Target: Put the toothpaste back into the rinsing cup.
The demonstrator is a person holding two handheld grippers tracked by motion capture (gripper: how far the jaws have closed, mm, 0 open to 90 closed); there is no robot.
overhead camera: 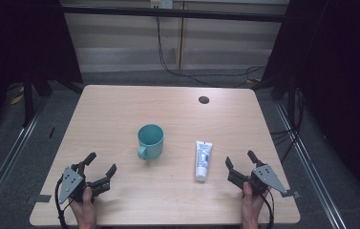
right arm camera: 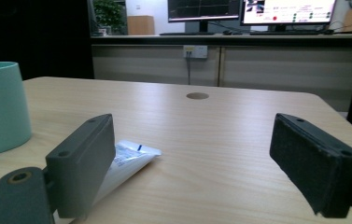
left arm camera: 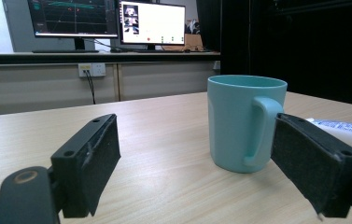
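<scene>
left hand-held gripper: lower left of the high view, held in a hand at the bottom edge, jaws spread wide, nothing between them, low over the counter.
right hand-held gripper: lower right of the high view, jaws apart and empty.
white plastic toothpaste tube with blue print: lying flat just left of the right hand-held gripper, cap end toward the bottom edge; not touched.
teal ceramic mug with a handle: upright at frame centre, handle toward lower left, clear of both grippers, left of the tube.
light wooden counter: round dark hole near its upper right.
</scene>
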